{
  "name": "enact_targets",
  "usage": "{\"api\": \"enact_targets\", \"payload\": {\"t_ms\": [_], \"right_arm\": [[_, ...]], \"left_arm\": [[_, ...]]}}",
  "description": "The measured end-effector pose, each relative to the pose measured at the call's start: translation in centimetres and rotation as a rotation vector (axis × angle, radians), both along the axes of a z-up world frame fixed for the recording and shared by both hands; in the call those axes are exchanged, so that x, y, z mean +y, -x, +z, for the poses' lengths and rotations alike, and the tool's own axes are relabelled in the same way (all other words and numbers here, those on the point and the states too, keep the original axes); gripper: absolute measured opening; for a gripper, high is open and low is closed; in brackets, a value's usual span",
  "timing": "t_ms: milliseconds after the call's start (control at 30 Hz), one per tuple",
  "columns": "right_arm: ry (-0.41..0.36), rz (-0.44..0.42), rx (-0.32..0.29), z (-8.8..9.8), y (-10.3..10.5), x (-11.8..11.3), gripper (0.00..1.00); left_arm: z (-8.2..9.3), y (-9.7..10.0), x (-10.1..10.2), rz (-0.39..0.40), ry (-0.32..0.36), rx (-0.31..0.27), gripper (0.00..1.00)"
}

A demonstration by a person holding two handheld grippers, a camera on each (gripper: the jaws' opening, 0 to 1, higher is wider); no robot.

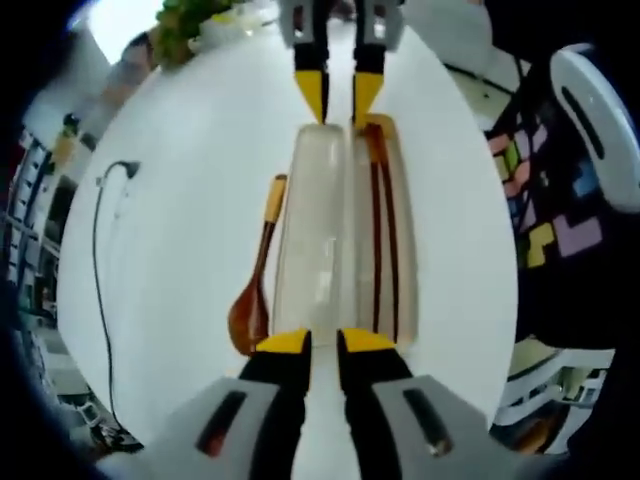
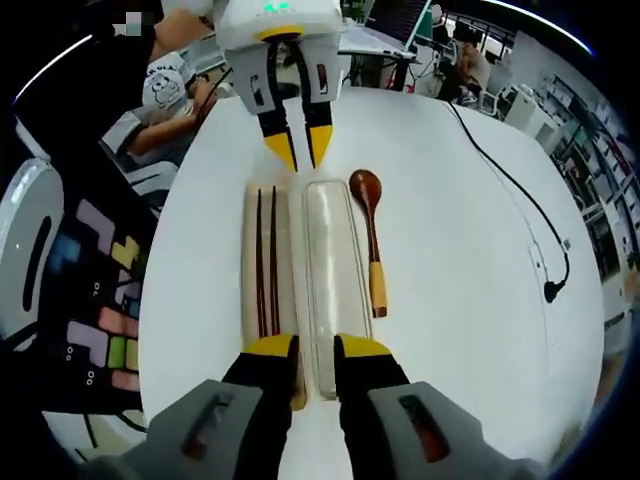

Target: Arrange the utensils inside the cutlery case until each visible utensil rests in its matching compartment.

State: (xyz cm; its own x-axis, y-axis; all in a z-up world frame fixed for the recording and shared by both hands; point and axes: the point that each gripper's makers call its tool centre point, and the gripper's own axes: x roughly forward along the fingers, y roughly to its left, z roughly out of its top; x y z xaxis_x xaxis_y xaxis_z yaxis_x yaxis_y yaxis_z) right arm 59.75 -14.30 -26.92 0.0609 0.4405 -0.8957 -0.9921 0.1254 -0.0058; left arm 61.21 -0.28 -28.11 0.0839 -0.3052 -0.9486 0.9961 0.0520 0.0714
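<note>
Lying outside the case [image 2: 300,290] on the table [image 2: 460,260], spoon [image 2: 371,240] runs parallel to it, right of your right claw [image 2: 303,350]; both claws slightly apart, empty, left claw [image 1: 325,343] opposite.

Your desk [image 2: 450,200] is round and white, with a smooth, plain top. An open cutlery case [image 2: 300,285] lies flat near its middle, the two long halves side by side. One half is the tan tray [image 2: 250,270], where you see a pair of dark chopsticks [image 2: 266,260] lying lengthwise; the other is the clear lid [image 2: 335,285]. Just beside the lid, on the bare top, lies a wooden spoon [image 2: 370,240], parallel to the case and apart from it. Well off toward the edge, a black cable [image 2: 520,200] snakes across the surface and ends in a plug [image 2: 552,292].

In the left gripper view you see the same desk [image 1: 190,150], case [image 1: 345,240], spoon [image 1: 258,275] and cable [image 1: 98,270].
</note>
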Motion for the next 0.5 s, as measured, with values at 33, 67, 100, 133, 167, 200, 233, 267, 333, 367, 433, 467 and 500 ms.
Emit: {"api": "enact_targets", "payload": {"t_ms": [33,67,100,133,167,200,233,267,333,367,433,467,500], "right_arm": [[-0.001,0.000,-0.004,0.0,-0.2,0.1,0.14],[-0.002,0.000,-0.007,0.0,-0.4,0.2,0.14],[-0.001,-0.001,-0.009,0.0,-0.6,0.3,0.14],[-0.001,-0.001,-0.010,0.0,-0.9,0.4,0.14],[-0.004,-0.004,-0.011,0.0,-1.1,0.5,0.15],[-0.007,-0.004,-0.011,-0.1,-1.3,0.6,0.15],[-0.008,-0.005,-0.012,-0.1,-1.5,0.7,0.16],[-0.007,-0.008,-0.015,-0.2,-1.8,0.7,0.16],[-0.008,-0.006,-0.030,-0.4,-2.4,0.8,0.16],[-0.008,-0.005,-0.033,-0.5,-2.7,0.9,0.16],[-0.011,-0.022,-0.037,-0.8,-3.6,0.9,0.16],[-0.007,-0.026,-0.037,-0.9,-3.9,0.9,0.15],[-0.005,-0.030,-0.040,-1.0,-4.3,0.9,0.15]], "left_arm": [[0.0,-0.3,0.1,0.004,0.002,-0.003,0.10],[0.0,-0.6,0.1,0.008,0.005,-0.006,0.10],[0.0,-0.8,0.2,0.010,0.007,-0.009,0.10],[-0.1,-1.1,0.2,0.012,0.008,-0.011,0.10],[-0.1,-1.4,0.2,0.014,0.007,-0.015,0.11],[-0.2,-1.7,0.3,0.016,0.004,-0.021,0.11],[-0.3,-2.1,0.4,0.014,0.001,-0.029,0.13],[-0.4,-2.4,0.5,0.015,-0.001,-0.035,0.14],[-0.6,-3.1,0.6,0.023,0.003,-0.042,0.15],[-0.8,-3.4,0.6,0.029,0.010,-0.039,0.15],[-1.0,-4.1,0.6,0.061,0.024,-0.031,0.17],[-1.1,-4.5,0.7,0.064,0.024,-0.032,0.17],[-1.2,-4.8,0.8,0.065,0.022,-0.034,0.17]]}}
